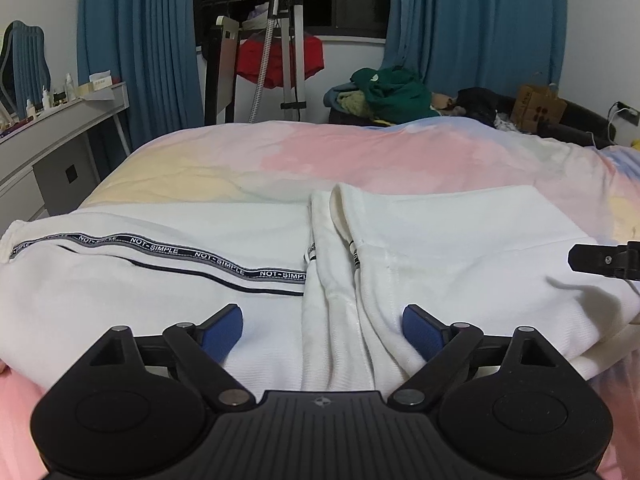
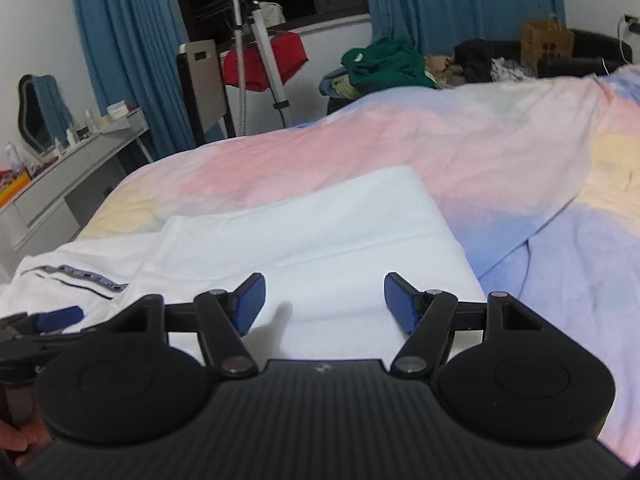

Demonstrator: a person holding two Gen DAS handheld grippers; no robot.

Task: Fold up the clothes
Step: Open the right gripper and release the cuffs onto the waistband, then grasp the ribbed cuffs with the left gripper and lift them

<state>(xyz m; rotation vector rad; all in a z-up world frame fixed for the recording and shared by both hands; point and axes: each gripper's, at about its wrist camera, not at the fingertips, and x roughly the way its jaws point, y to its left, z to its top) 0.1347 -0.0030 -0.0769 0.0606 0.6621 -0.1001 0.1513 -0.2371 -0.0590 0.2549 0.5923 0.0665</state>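
A white garment (image 1: 240, 248) with a black "NOT-SIMPLE" tape stripe (image 1: 216, 262) lies spread across the pastel bed cover (image 1: 360, 152). Its right half is folded over and shows as a plain white panel (image 2: 320, 224). My left gripper (image 1: 322, 330) hovers open just above the garment's middle fold, blue pads (image 1: 224, 332) apart, nothing between them. My right gripper (image 2: 324, 302) is open too, over the near edge of the white panel. The right gripper's tip (image 1: 600, 260) shows at the right edge of the left wrist view. The left gripper (image 2: 40, 320) shows at the left edge of the right wrist view.
A grey dressing table (image 1: 60, 120) with bottles and a mirror stands left of the bed. Beyond the bed are a chair (image 1: 222, 68), a garment steamer stand (image 1: 288, 40), a red cloth (image 1: 280, 60), a heap of green and dark clothes (image 1: 392, 92) and a brown paper bag (image 1: 540, 106). Blue curtains frame the window.
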